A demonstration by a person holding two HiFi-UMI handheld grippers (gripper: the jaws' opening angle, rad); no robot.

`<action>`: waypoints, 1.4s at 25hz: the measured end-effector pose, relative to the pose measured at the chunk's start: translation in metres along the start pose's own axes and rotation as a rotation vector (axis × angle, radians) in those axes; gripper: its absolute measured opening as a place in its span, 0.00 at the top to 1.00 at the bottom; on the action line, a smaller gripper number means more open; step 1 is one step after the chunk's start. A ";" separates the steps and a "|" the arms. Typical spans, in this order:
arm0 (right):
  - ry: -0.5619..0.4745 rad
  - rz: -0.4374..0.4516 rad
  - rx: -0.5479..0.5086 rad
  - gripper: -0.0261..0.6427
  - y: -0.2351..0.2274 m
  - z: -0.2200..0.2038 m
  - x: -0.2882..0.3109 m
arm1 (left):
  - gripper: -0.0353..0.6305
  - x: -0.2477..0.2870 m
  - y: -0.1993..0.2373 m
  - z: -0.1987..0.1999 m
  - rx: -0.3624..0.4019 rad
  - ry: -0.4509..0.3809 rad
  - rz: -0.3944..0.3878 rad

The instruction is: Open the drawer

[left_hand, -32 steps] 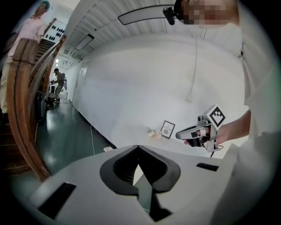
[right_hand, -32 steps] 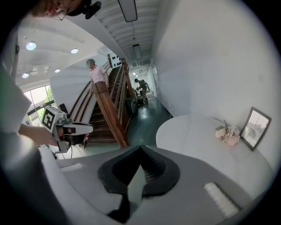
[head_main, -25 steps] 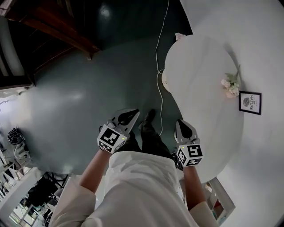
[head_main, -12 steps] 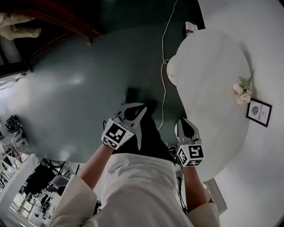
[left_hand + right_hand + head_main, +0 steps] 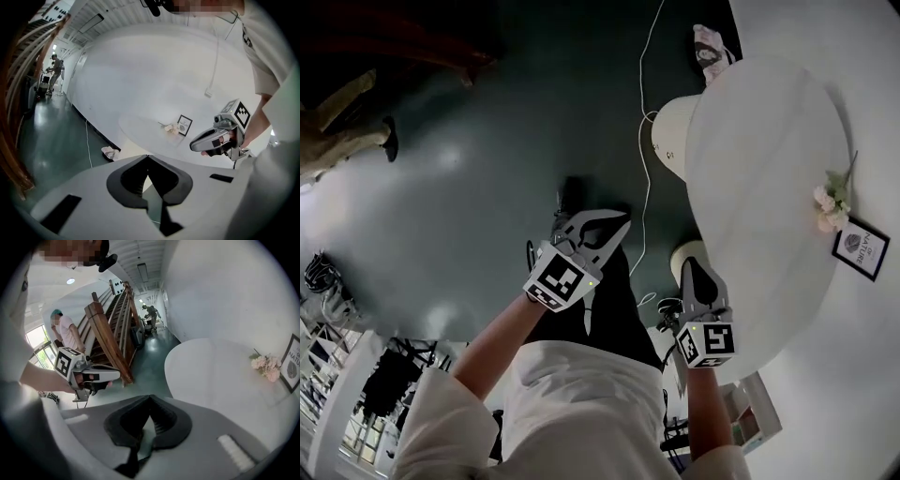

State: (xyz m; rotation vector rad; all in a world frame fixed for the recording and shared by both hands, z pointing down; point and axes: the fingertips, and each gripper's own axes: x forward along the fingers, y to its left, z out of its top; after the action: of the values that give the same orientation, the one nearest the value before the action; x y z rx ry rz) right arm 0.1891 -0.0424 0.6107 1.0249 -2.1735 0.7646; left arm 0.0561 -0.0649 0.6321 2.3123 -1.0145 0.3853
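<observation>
**A:** What has changed in the last second?

**B:** Both my grippers have come down in front of me. The left gripper [image 5: 147, 158] has sunk and pushed out over the floor [image 5: 487, 187]. The right gripper [image 5: 150, 398] has dropped near the edge of the surface [image 5: 769, 169]. My head has tipped as well, so the surface, with its flowers [image 5: 830, 202] and frame [image 5: 862, 248], has slid toward the upper right of the head view. Somebody's legs [image 5: 342, 127] have come in at the top left.

**A:** And the jaws?

**B:** Both pairs are pressed together, tips meeting, with nothing between them. That hasn't changed.

**A:** Where is the drawer?

**B:** I can't find it. No drawer front or handle shows in any view. Both gripper views look across the top of the surface. There is a white unit [image 5: 755, 422] low on my right, near the surface's edge, but I cannot tell whether it holds the drawer.

**A:** So where does that leave us?

**B:** Still on the approach, I'd say. Nothing is gripped, so the pull hasn't begun. The lowering suggests the target sits low. Whichever jaws I use will have to part before they can take a handle.
</observation>
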 end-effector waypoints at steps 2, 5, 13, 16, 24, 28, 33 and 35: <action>0.010 -0.011 0.010 0.94 0.000 -0.007 0.012 | 0.94 0.013 0.011 -0.005 0.010 0.000 -0.015; 0.018 -0.029 0.028 0.94 -0.004 -0.018 0.030 | 0.94 0.034 0.025 -0.017 0.022 -0.001 -0.041; 0.024 -0.065 0.020 0.94 -0.011 -0.032 0.066 | 0.94 0.083 0.035 -0.046 0.051 -0.005 -0.133; 0.038 -0.060 0.023 0.94 -0.009 -0.040 0.076 | 0.94 0.102 0.036 -0.061 0.077 -0.006 -0.174; 0.090 -0.044 0.030 0.94 -0.009 -0.069 0.100 | 0.93 0.152 0.043 -0.080 0.096 -0.057 -0.223; 0.099 -0.035 0.043 0.94 -0.006 -0.078 0.112 | 0.93 0.174 0.043 -0.086 0.089 -0.073 -0.254; 0.123 -0.036 0.076 0.94 -0.010 -0.093 0.124 | 0.85 0.203 0.048 -0.099 0.086 -0.065 -0.258; 0.133 -0.039 0.062 0.94 -0.010 -0.096 0.128 | 0.84 0.211 0.047 -0.102 0.071 -0.072 -0.269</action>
State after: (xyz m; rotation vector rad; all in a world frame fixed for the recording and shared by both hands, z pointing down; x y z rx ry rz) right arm 0.1577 -0.0382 0.7672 1.0145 -2.0228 0.8622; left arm 0.1593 -0.1498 0.8307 2.5006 -0.7186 0.2346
